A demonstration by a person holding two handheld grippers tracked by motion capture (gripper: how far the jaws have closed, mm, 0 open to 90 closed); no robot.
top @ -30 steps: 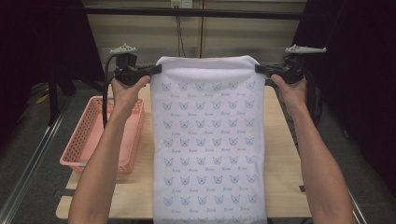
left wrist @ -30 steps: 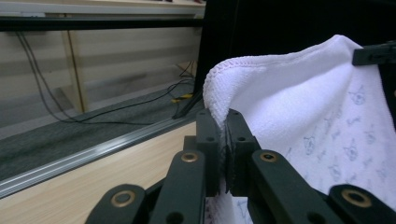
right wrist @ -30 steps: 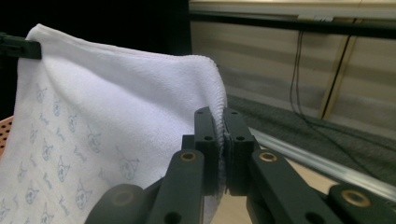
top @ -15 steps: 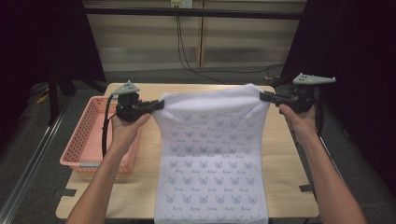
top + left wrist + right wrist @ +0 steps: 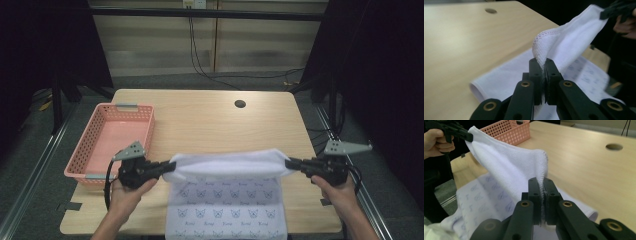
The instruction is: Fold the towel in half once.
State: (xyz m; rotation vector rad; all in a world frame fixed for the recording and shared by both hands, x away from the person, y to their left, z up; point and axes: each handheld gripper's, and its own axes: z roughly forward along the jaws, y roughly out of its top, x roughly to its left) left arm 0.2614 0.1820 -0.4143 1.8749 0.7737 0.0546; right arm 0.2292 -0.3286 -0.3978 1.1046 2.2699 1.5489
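Here the towel (image 5: 227, 165) hangs between both clamped grippers.

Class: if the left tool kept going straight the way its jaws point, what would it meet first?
Likely the white towel it grips, stretched ahead of the left tool; beyond that, the right tool, though depth is unclear.

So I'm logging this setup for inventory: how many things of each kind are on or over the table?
Towel, white with a printed pattern: 1
Basket, pink: 1
Hand-held gripper: 2, left and right
Total: 4
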